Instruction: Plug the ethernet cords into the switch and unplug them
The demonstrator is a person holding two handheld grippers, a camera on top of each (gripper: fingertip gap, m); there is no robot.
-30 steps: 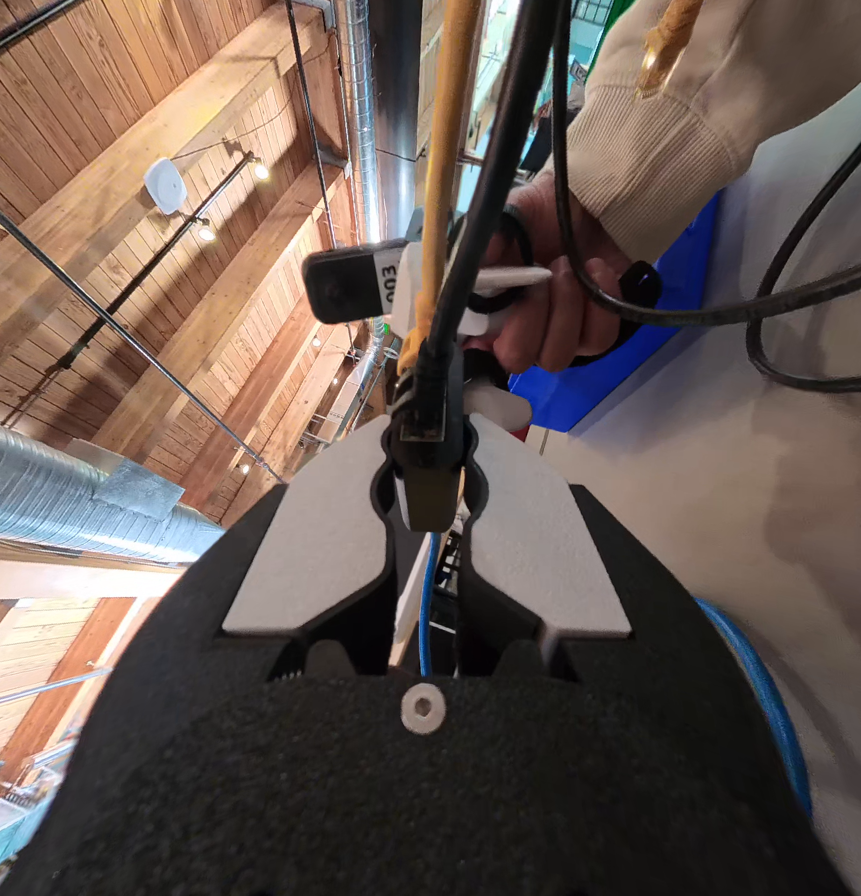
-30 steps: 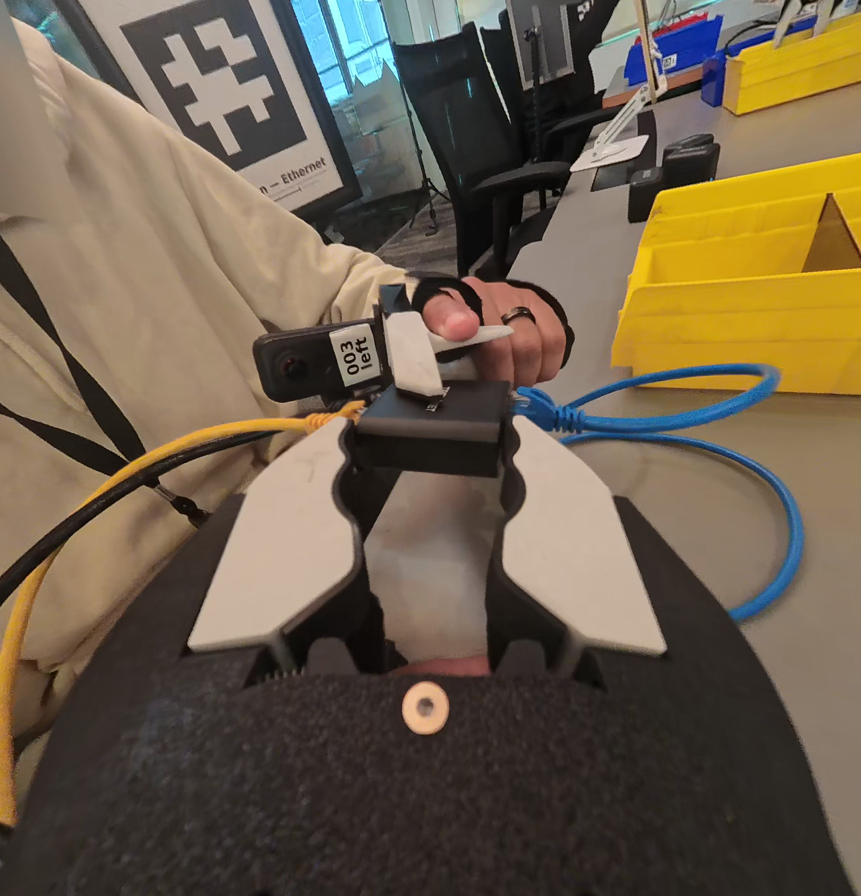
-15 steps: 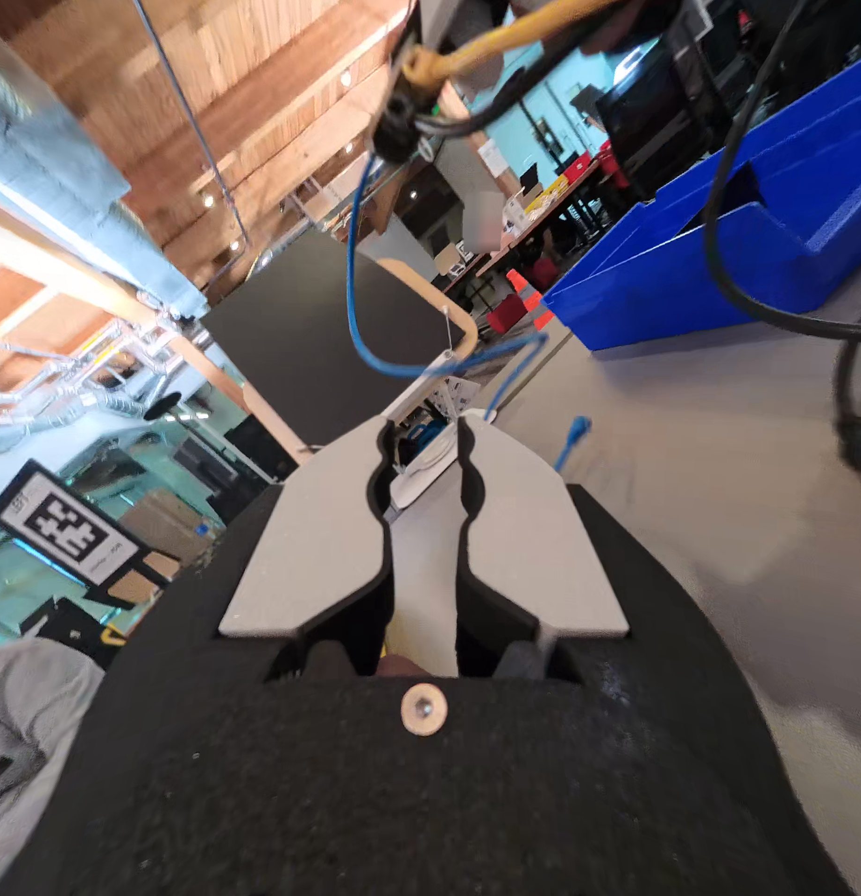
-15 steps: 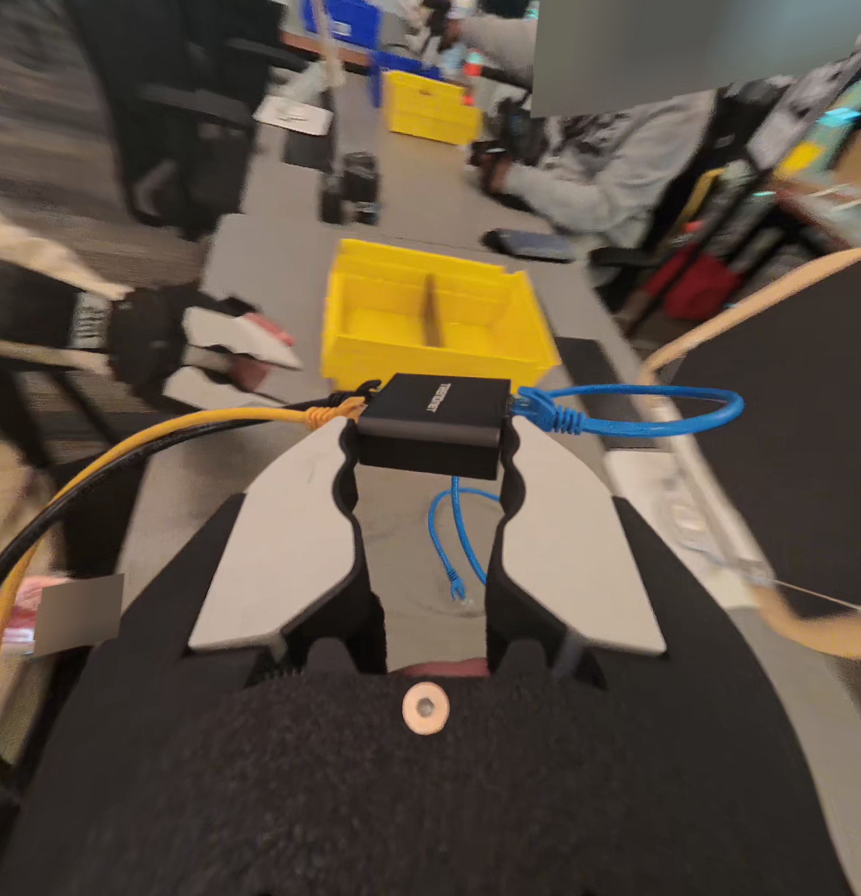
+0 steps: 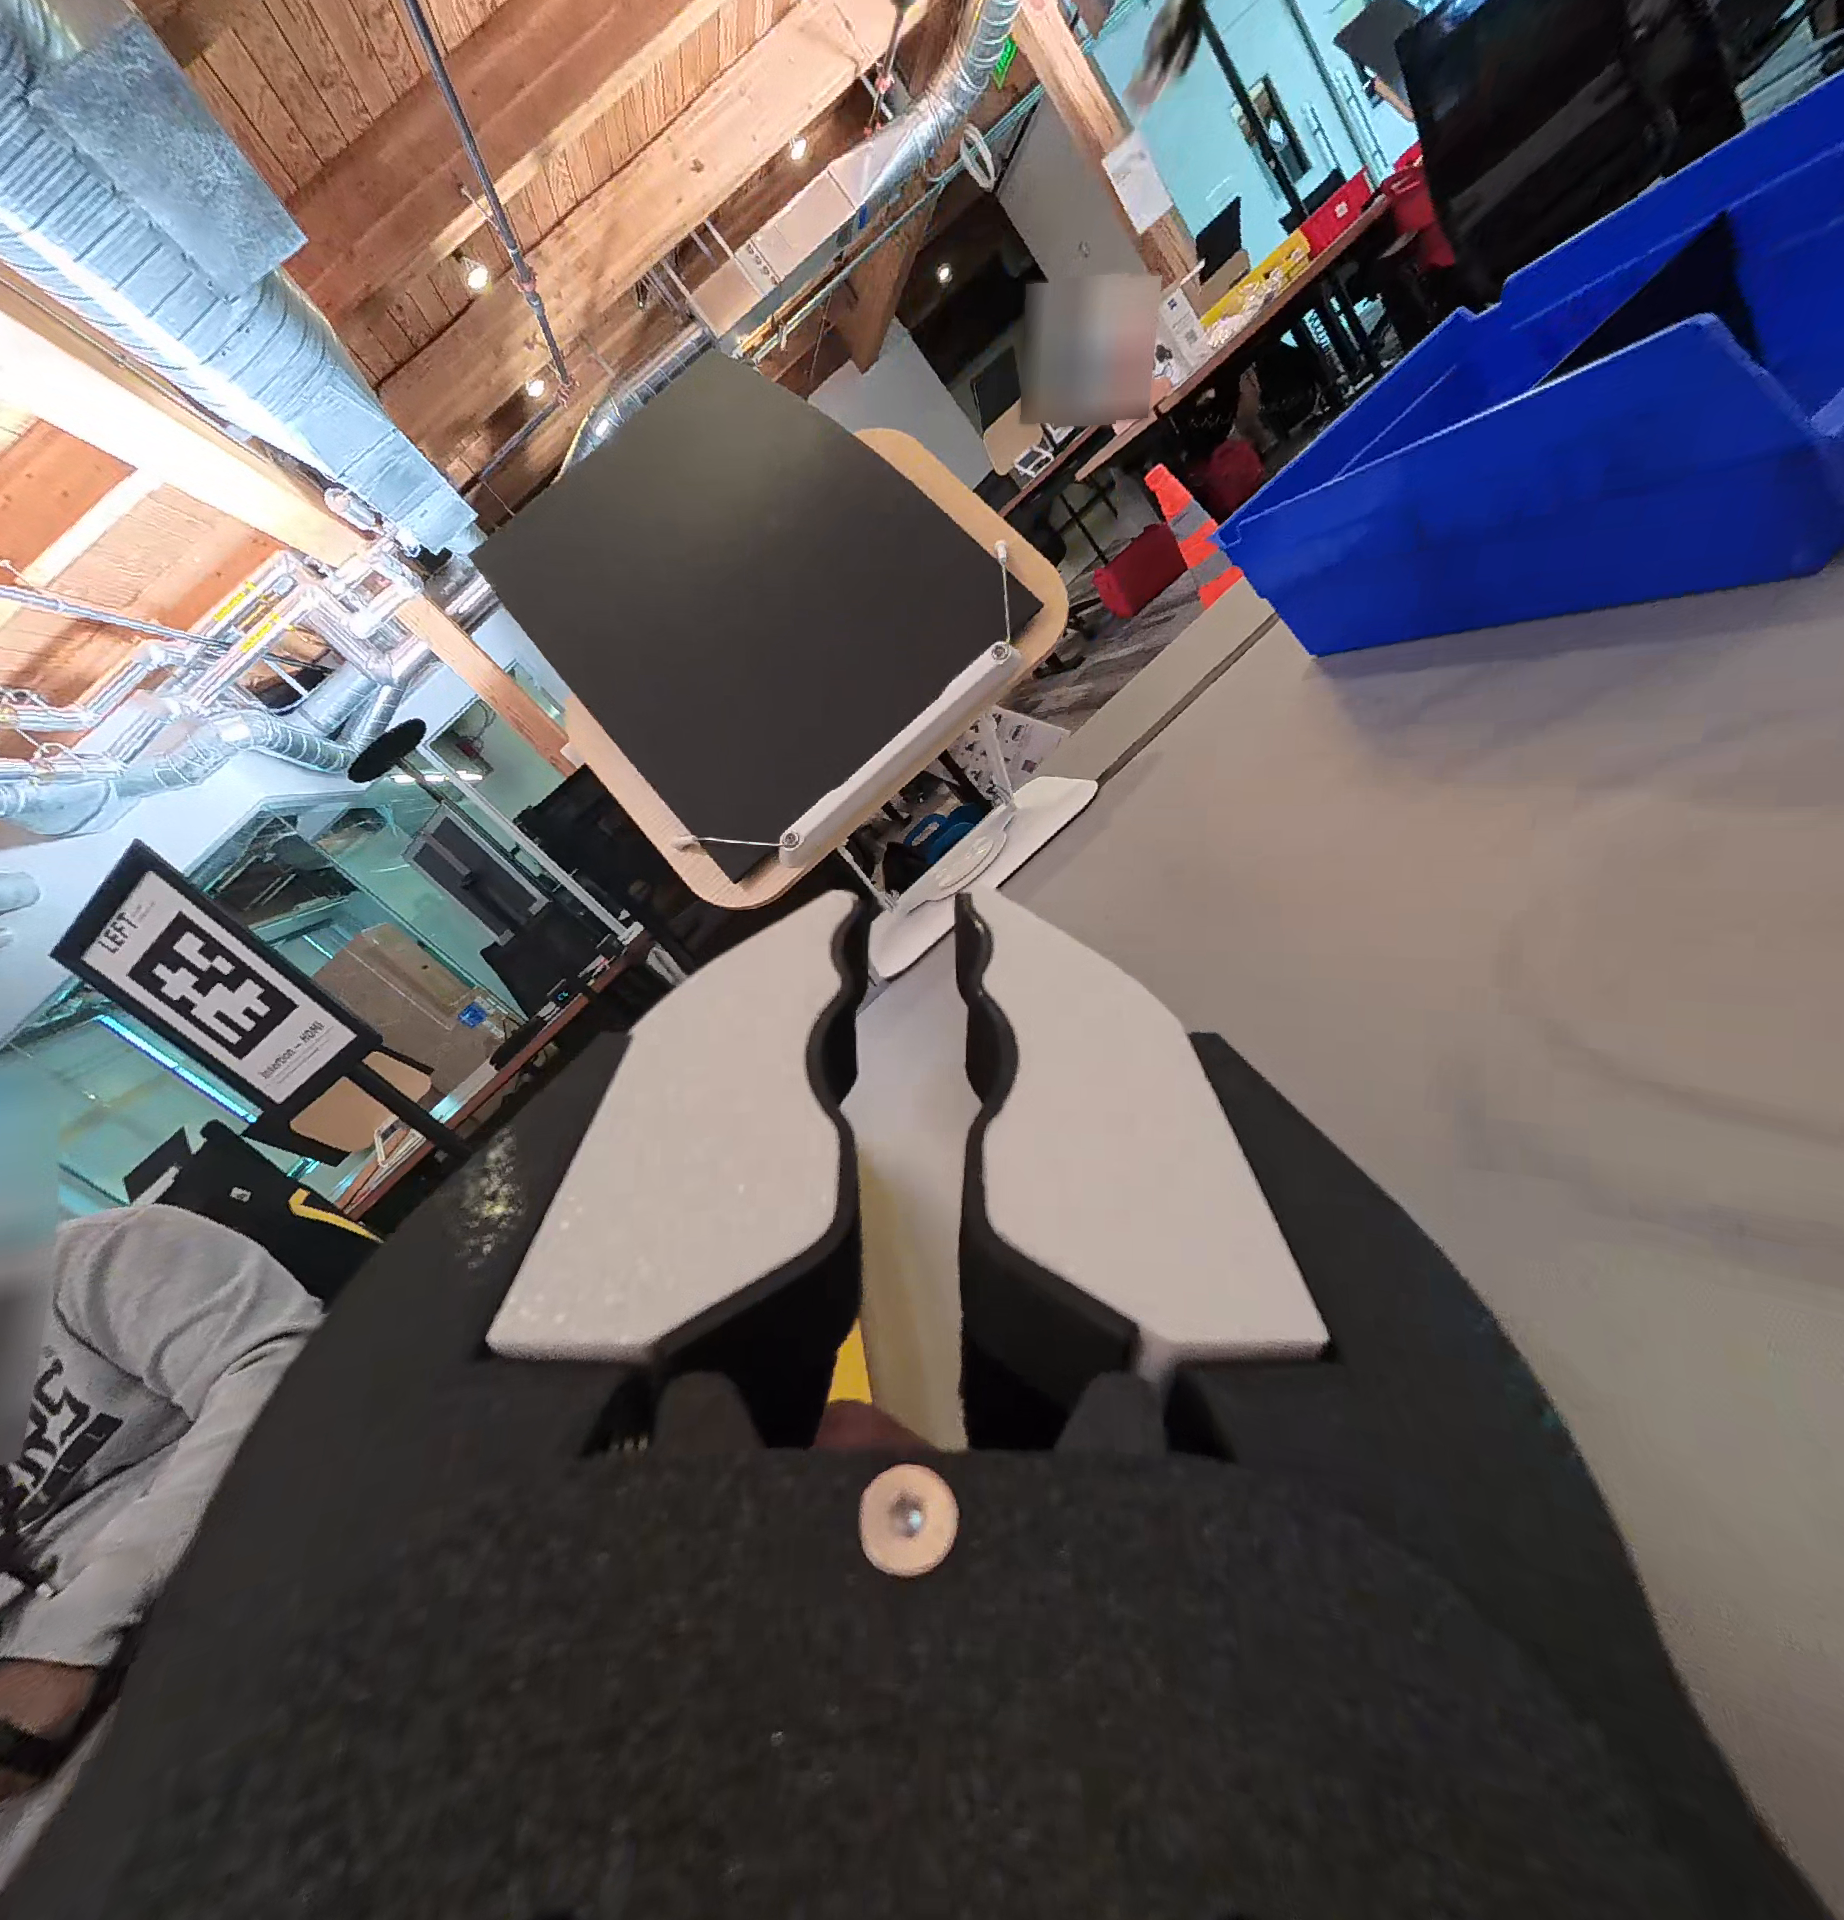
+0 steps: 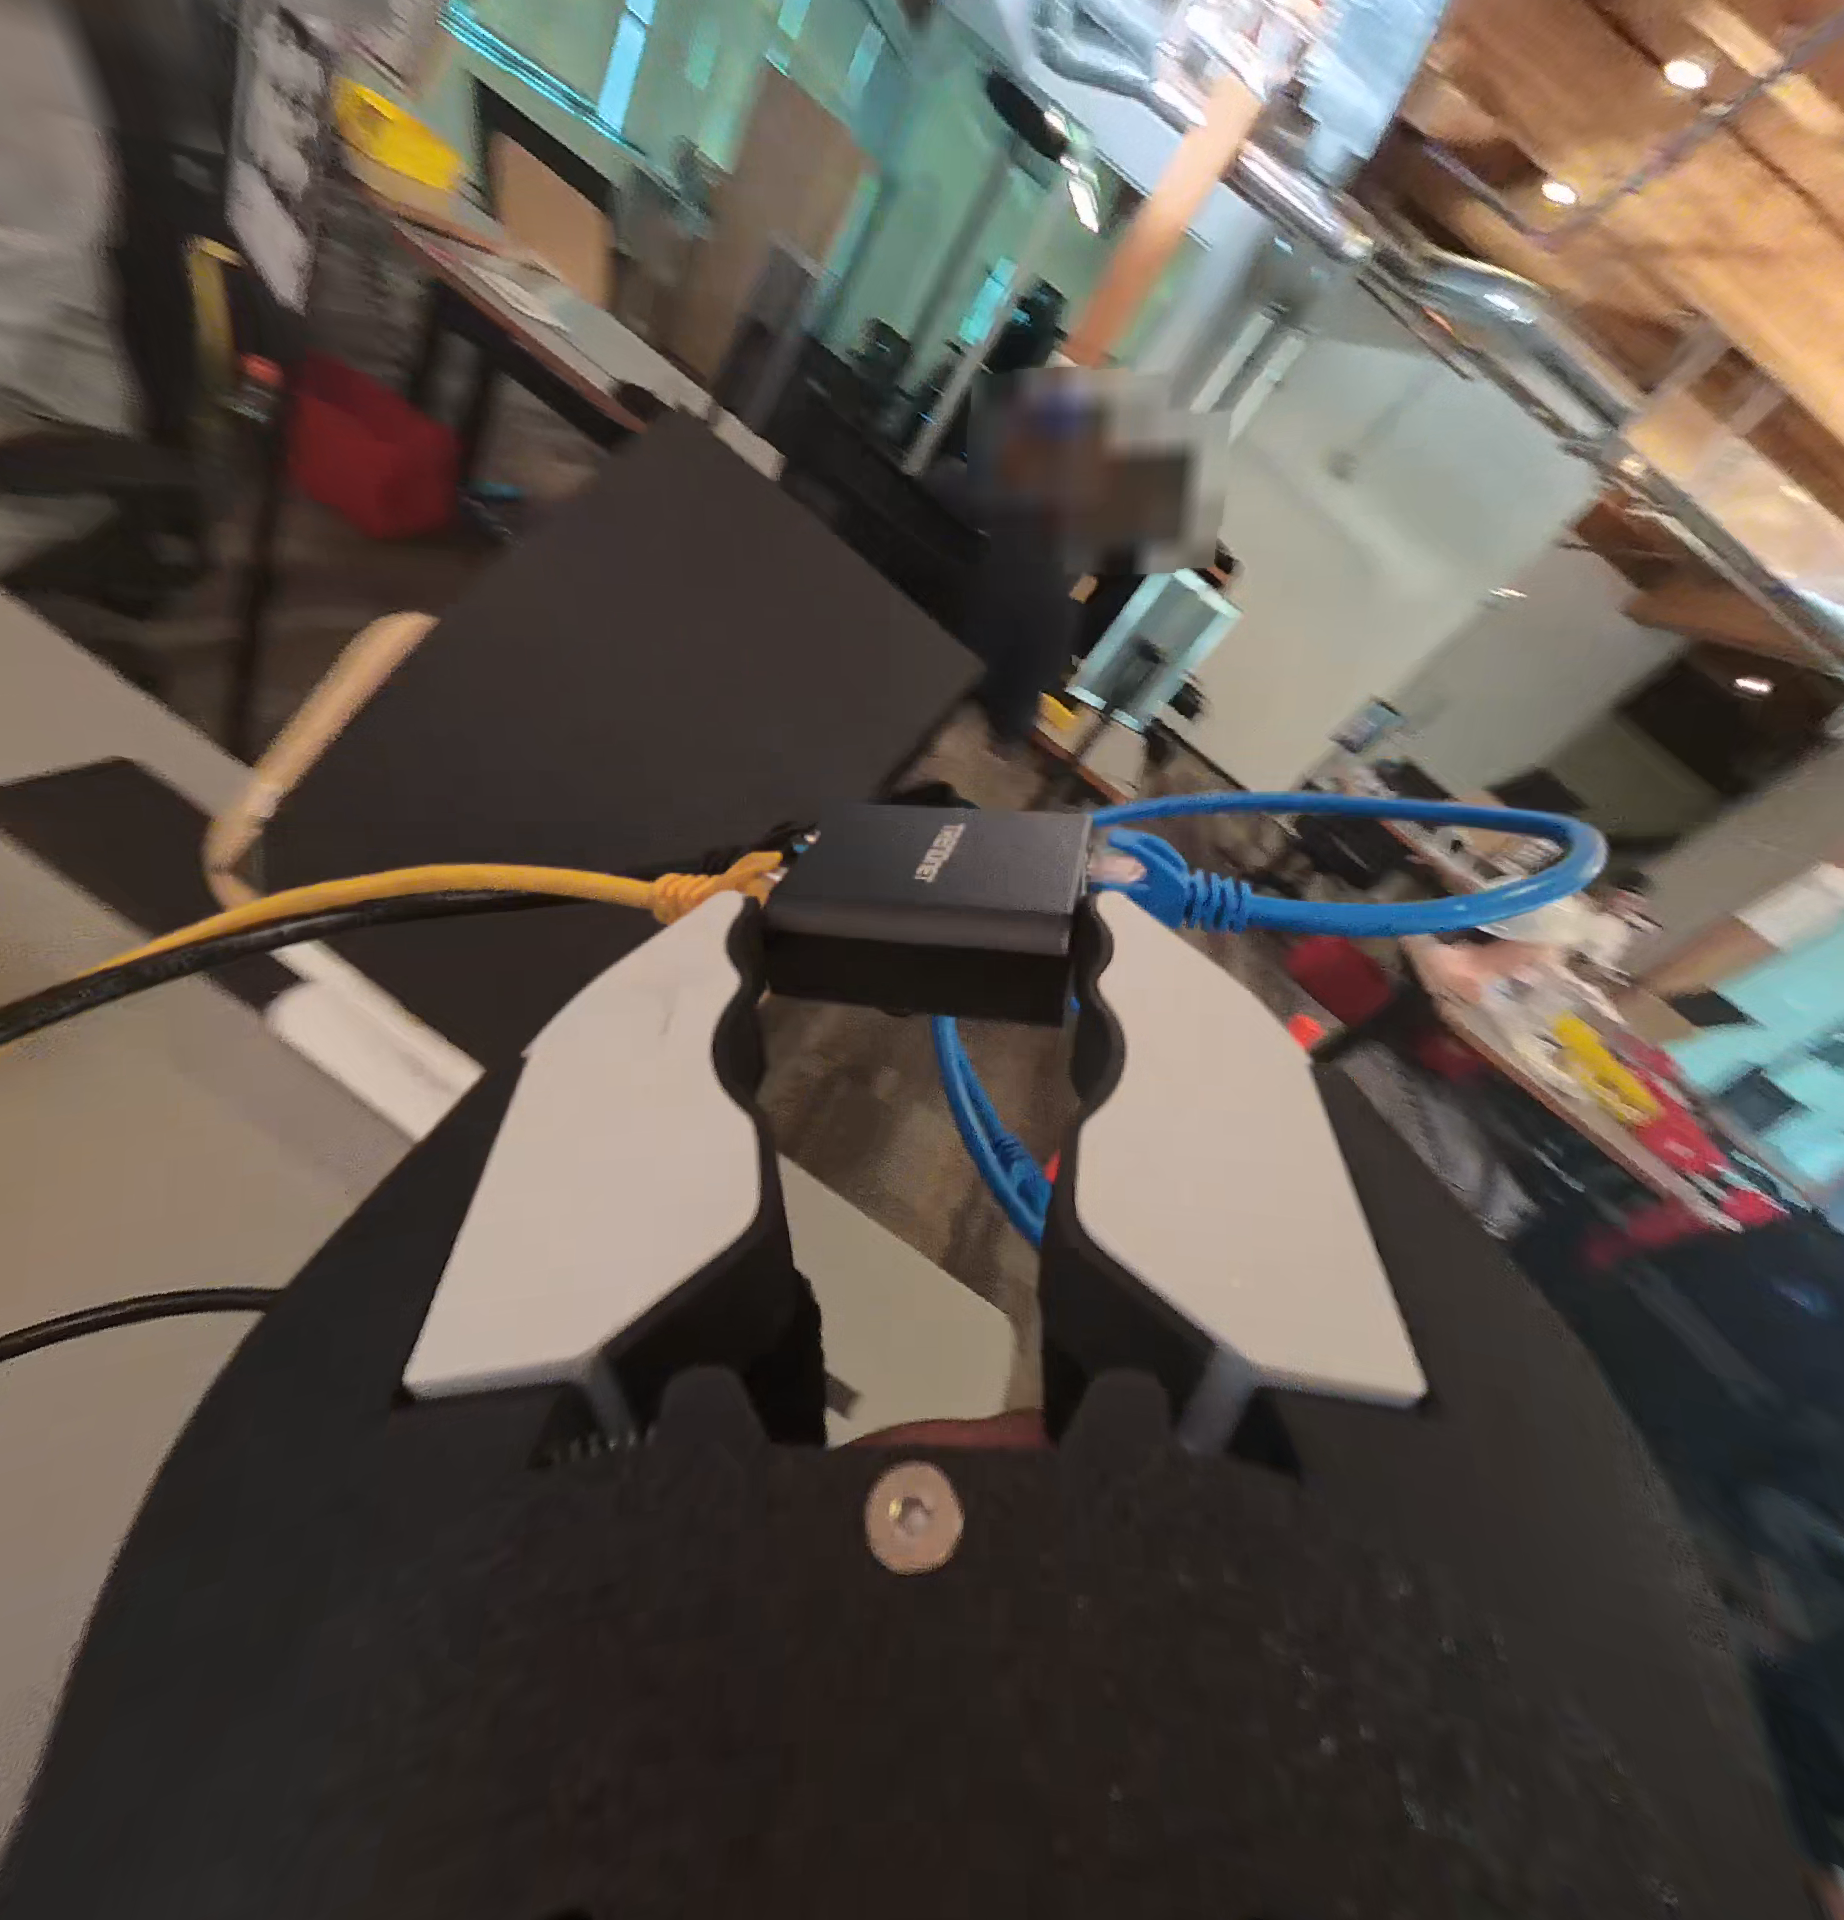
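Observation:
My right gripper (image 6: pixel 918 935) is shut on a small black switch (image 6: pixel 928 883) and holds it in the air across both pads. A yellow cord (image 6: pixel 430 894) and a black cord (image 6: pixel 274 935) run to the switch's left side. A blue cord (image 6: pixel 1417 904) is plugged into its right side and loops back under it. My left gripper (image 5: pixel 905 914) hangs over the grey table (image 5: pixel 1469 935). Its fingers stand a little apart with nothing between them. The switch and cords do not show in the left wrist view.
A blue bin (image 5: pixel 1572 416) stands on the table at the far right. A black panel with a wooden rim (image 5: pixel 752 623) on a white stand is ahead of the left gripper; it also shows in the right wrist view (image 6: pixel 606 707). A seated person (image 5: pixel 118 1403) is at the left. My hands' fingertips stand some 55 cm from each other.
My left gripper let go of the black cord's plug, swung away from the switch and narrowed its jaws on nothing. My right gripper swung round with the switch still held.

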